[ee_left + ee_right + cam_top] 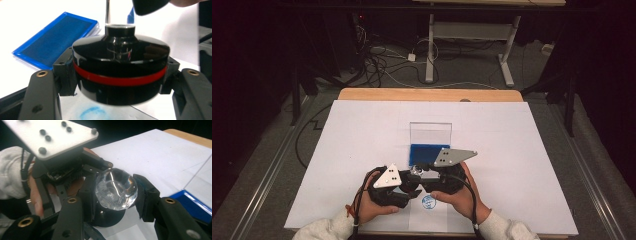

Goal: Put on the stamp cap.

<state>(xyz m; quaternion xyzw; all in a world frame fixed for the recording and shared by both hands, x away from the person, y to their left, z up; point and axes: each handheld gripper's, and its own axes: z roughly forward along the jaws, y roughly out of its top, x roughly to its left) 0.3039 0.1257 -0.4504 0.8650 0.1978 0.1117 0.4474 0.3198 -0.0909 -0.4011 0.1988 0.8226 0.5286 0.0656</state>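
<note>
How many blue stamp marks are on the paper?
1. A round blue stamp mark sits on the white paper near the front edge, just below the stamp. More may be hidden under the hands.

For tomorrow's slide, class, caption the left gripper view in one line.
Left tongs grip a black stamp with a red band above a blue print on white paper, blue ink pad behind.
</note>
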